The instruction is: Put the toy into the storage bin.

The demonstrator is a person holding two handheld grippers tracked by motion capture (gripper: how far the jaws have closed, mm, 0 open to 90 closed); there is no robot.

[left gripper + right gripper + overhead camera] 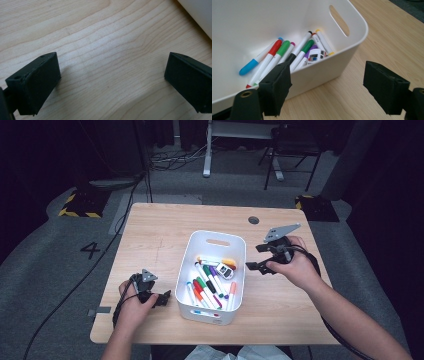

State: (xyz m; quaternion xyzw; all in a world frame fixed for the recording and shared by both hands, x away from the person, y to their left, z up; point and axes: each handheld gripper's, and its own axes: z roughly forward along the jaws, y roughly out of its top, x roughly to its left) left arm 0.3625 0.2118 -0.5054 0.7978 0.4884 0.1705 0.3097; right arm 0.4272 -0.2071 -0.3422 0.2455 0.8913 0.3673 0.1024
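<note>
Beside the bin's right wall, right hand-held gripper (256, 257) — jaws spread, empty, above the table (150, 235). Left hand-held gripper (166, 296) spread, low by the left wall. Markers (210, 287) lie inside the bin (200, 312).

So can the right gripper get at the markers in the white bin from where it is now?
Probably yes: the right gripper is open beside the white bin, whose top is uncovered, and the markers lie exposed; it must come over the rim.
</note>
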